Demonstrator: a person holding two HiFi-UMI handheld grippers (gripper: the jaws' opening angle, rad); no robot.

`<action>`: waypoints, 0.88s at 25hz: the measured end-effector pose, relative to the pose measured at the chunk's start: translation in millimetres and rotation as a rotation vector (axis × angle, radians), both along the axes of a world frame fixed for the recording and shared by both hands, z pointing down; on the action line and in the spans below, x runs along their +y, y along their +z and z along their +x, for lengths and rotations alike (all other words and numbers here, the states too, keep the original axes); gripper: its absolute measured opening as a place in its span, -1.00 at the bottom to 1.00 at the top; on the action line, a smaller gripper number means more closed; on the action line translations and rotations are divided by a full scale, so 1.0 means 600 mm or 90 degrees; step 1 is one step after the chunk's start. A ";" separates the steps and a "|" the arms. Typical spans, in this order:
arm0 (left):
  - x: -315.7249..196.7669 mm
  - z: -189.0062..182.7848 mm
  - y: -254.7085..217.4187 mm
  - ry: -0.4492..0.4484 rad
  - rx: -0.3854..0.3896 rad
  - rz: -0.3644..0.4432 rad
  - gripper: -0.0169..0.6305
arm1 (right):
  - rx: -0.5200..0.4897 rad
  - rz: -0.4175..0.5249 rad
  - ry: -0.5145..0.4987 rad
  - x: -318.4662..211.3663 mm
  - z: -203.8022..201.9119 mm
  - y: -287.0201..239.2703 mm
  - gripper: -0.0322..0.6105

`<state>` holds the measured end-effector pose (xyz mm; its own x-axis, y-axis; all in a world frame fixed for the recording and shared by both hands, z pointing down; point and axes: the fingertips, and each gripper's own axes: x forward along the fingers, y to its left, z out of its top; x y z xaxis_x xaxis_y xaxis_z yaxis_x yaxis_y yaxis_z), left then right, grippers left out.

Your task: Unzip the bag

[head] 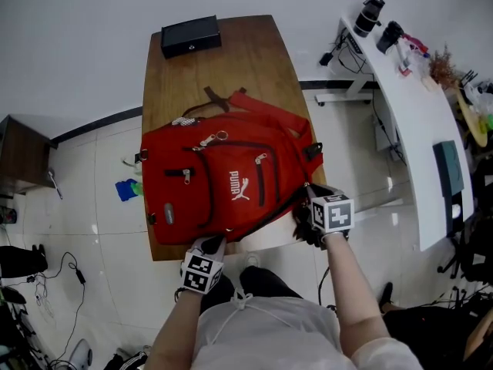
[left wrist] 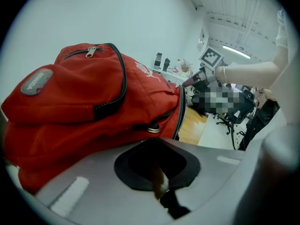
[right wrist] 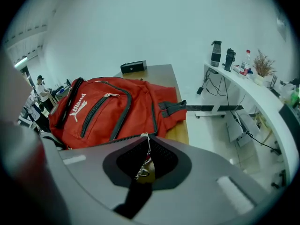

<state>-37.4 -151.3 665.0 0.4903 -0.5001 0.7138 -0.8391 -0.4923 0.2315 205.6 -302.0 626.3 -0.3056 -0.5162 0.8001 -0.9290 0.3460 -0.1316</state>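
A red backpack lies flat on the wooden table, its front pockets up. My left gripper is at the bag's near edge; in the left gripper view its jaws are closed with the red fabric pressed right against them. My right gripper is at the bag's near right corner. In the right gripper view it is shut on a silver zipper pull of the bag, at the dark zip line along the edge.
A black box sits at the table's far end. A curved white desk with bottles stands to the right. Cables and a blue object lie on the tiled floor at left.
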 end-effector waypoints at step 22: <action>-0.016 -0.016 -0.226 -0.095 0.099 0.198 -0.93 | -0.154 0.248 -0.052 0.106 -0.036 -0.190 -0.88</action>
